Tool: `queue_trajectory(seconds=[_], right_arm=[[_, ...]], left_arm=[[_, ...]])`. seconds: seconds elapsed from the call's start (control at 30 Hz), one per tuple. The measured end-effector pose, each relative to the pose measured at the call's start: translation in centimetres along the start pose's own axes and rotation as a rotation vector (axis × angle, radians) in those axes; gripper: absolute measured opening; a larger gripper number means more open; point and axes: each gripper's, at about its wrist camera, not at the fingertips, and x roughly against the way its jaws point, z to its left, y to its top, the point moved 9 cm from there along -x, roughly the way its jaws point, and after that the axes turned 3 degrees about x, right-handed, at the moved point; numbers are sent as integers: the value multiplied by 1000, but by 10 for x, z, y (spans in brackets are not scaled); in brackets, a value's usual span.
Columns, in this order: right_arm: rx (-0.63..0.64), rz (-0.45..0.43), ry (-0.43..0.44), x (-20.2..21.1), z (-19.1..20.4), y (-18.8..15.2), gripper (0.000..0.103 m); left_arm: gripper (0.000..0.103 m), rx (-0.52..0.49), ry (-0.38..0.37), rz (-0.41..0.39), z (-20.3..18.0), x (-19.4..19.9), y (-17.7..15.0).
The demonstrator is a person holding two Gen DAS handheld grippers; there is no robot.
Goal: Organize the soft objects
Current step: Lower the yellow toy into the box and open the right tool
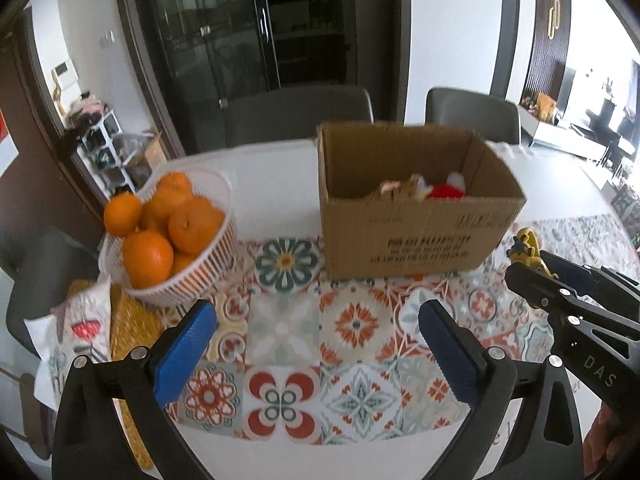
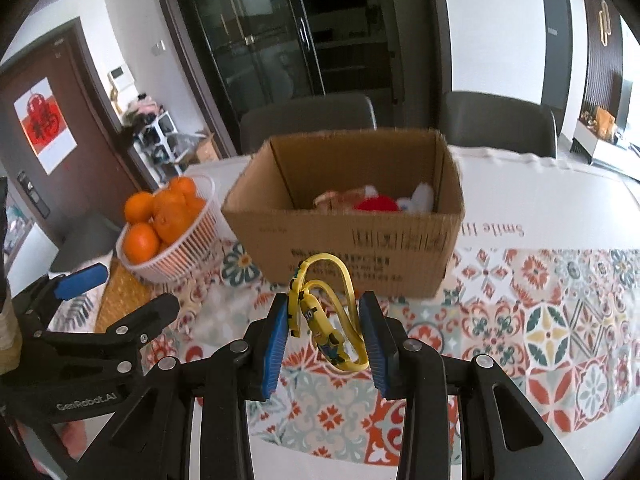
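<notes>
The table [image 2: 540, 208] takes up most of the room in front of me, white on top with a patterned tile-print runner [image 1: 288, 344] laid across the near side. Two grey chairs [image 2: 308, 116] are pushed in along its far edge.

On the runner stands an open cardboard box [image 2: 348, 248], flaps up, printed text along its near wall. Down inside lie a few soft toys [image 2: 376, 202]: something red, something white, something tan, too blurred to name any closer than that.

To the left of the box, well apart from it, sits a white slatted basket [image 1: 200, 276] heaped with oranges [image 1: 148, 258]. A woven yellow mat [image 1: 128, 320] lies just beside the basket, with a printed cloth [image 1: 80, 320] over its edge.

The left gripper [image 1: 316, 344] hangs above the runner with its blue pads spread wide and nothing between them; the box stands beyond it, slightly to the right.

The right gripper [image 2: 326, 332] is closed in on a yellow rubbery wristband [image 2: 320, 312], a looped strap with a small cartoon figure on it. The band sits right between the two blue pads, pinched at its sides, its loop rising above the fingertips. It is held clear of the table, on the near side of the box and short of its front wall. From the left gripper's camera the same band shows at the far right, poking out past the black fingers.
</notes>
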Motion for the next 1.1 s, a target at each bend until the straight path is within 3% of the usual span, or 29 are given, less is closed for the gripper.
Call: queue_trajectory(seconds=[0.67,1.1], right_arm=[[11,-87,22,3,-1,75,37],[47,-50,50,-44,4,107,38]], left_arm=[[103,-4,-1,-160,4,18,75],[103,32,18,-150,22,-14,101]])
